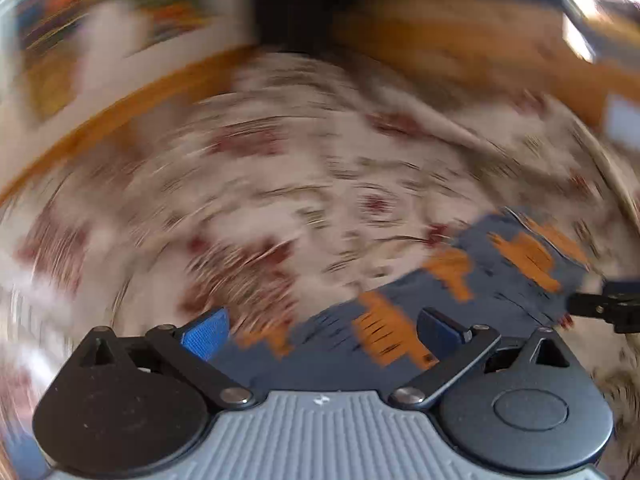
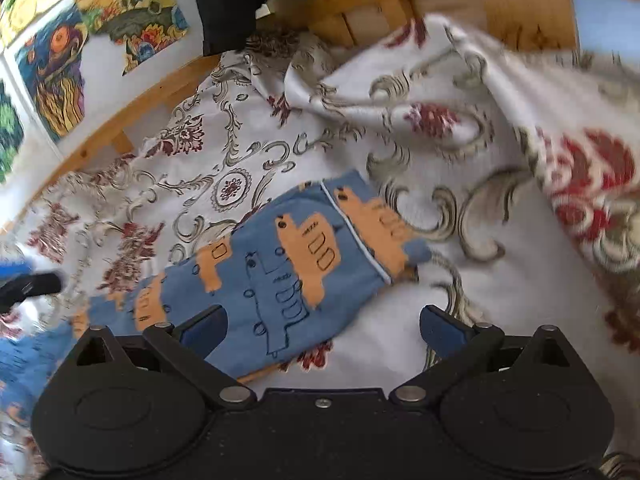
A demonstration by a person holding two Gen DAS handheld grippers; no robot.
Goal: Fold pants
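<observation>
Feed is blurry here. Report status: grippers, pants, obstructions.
Left gripper open, empty. Right gripper open, empty. Blue dinosaur-print pants lying partly folded on floral bedspread. Nothing blocking.

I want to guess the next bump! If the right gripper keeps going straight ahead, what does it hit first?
Probably the blue pants. The right gripper is open and points down at them where they lie on the flowery bedspread. Depth is hard to judge, so it might meet the bedspread beside them.

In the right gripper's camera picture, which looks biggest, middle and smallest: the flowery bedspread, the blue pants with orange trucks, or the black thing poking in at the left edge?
1. Flowery bedspread, biggest.
2. Blue pants, middle.
3. Black thing, smallest; it is only partly in view.
</observation>
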